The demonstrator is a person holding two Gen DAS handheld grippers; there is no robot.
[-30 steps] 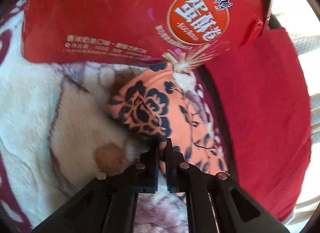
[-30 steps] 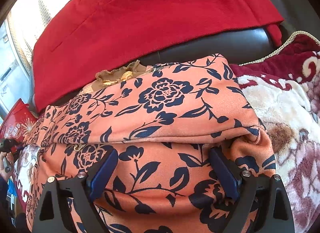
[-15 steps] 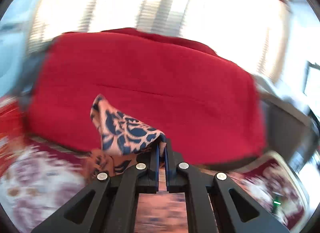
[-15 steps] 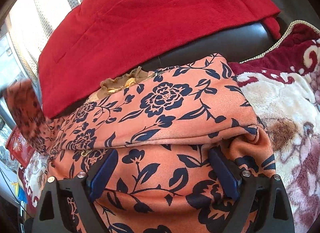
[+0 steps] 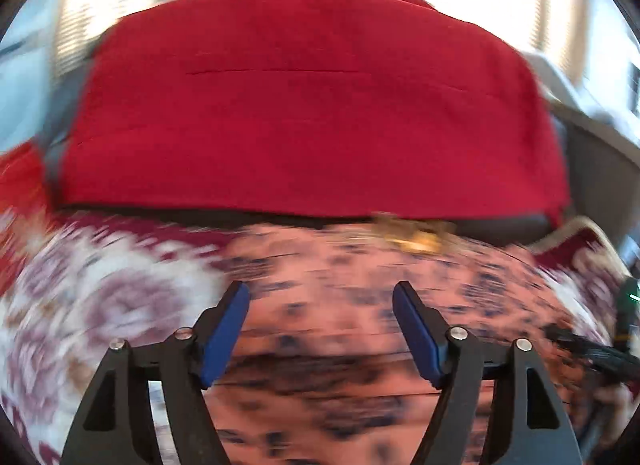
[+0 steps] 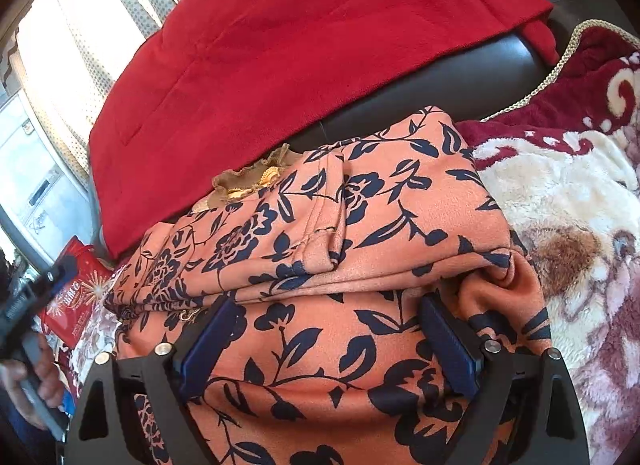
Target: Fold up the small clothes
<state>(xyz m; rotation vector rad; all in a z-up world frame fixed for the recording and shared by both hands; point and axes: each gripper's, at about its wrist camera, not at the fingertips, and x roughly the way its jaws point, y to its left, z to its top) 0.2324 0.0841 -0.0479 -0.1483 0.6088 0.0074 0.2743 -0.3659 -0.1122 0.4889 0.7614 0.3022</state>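
Note:
An orange garment with a navy flower print (image 6: 360, 233) lies folded on a plush floral blanket; a sleeve is laid across its top. It shows blurred in the left wrist view (image 5: 360, 289). My right gripper (image 6: 328, 317) is open, its fingers resting on the garment's lower part with nothing clamped. My left gripper (image 5: 320, 297) is open and empty above the garment's left part. It also shows at the left edge of the right wrist view (image 6: 36, 289), held in a hand.
A red cloth (image 6: 304, 45) drapes over the black sofa back (image 6: 472, 77) behind the garment. The cream and maroon blanket (image 6: 568, 193) spreads to the right. A red snack bag (image 6: 76, 297) lies at the left.
My left gripper carried the sleeve up and over onto the garment, then opened and let it go. The sleeve now lies across the top. My right gripper stayed in place, open.

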